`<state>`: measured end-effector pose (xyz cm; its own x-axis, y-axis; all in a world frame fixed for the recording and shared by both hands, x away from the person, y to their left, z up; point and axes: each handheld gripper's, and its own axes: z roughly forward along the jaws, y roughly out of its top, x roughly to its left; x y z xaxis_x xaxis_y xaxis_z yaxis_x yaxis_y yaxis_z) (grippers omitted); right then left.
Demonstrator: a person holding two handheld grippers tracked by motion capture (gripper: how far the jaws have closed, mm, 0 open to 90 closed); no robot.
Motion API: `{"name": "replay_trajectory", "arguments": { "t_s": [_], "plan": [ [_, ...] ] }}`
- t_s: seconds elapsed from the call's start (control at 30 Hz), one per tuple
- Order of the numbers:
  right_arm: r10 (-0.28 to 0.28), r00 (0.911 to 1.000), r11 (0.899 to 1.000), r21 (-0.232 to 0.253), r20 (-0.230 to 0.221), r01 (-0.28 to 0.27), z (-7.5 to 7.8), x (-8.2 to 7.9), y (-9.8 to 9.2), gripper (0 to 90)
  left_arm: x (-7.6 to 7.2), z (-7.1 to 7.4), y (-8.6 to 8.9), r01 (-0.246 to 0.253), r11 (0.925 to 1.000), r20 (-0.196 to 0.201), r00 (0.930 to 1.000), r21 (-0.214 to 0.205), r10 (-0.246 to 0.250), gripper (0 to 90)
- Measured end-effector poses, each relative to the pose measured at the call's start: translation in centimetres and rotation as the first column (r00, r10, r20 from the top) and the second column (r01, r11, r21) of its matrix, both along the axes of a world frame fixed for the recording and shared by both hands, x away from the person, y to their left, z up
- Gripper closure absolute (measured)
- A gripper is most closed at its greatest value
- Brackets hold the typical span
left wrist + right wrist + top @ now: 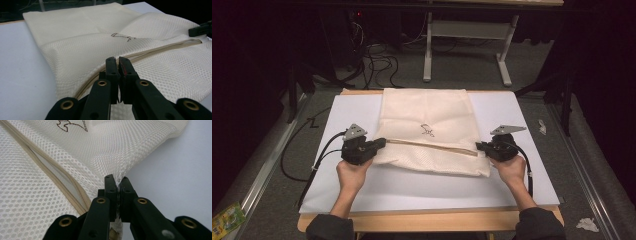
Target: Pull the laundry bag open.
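White table [362, 190]: both jaws pinch mesh bag's [427, 115] edges.

1. mesh bag [427, 132] lies on the surface [512, 185], toward its far edge.
2. left tongs [381, 143] at the bag's left edge, right tongs [480, 146] at its right.

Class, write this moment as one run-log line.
left gripper: shut on mesh bag | right gripper: shut on mesh bag | bag: flat on white mat
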<state>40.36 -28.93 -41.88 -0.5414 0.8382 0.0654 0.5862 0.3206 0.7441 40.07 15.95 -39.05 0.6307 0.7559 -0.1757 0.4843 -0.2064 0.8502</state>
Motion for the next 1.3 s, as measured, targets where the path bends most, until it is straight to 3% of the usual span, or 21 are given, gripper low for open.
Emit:
{"name": "replay_trajectory", "arguments": {
  "t_s": [1.3],
  "plan": [
    [-0.036, 0.9991, 0.999, 0.000, 0.023, 0.036, 0.6, -0.2, -1.6, 88.7, -0.3, -0.3, 2.1, -0.037, 0.9993, -0.011, 0.9993, 0.008, 0.037, 87.4]
  ]
}}
